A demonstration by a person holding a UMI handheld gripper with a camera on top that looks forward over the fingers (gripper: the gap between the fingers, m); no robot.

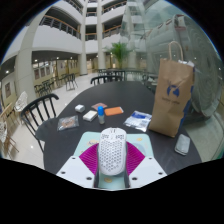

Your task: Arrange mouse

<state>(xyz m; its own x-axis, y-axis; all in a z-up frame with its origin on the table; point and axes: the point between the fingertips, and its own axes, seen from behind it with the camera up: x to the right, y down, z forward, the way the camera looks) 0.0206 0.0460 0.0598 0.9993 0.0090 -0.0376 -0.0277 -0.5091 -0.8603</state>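
Note:
A white mouse (pixel 111 158) with a perforated honeycomb shell sits between my two fingers, its nose pointing away over the dark round table (pixel 70 140). My gripper (pixel 111 148) is shut on the mouse. The magenta pads (pixel 89 157) press on its left and right sides. The mouse is held above the table's near edge, and its underside is hidden.
A brown paper bag (pixel 172 95) with a blue logo stands at the right of the table, with a grey device (pixel 182 143) lying in front of it. An orange item (pixel 113 110), a small white box (pixel 80 107), a packet (pixel 137 121) and a card (pixel 68 122) lie mid-table. Black chairs (pixel 35 110) surround it.

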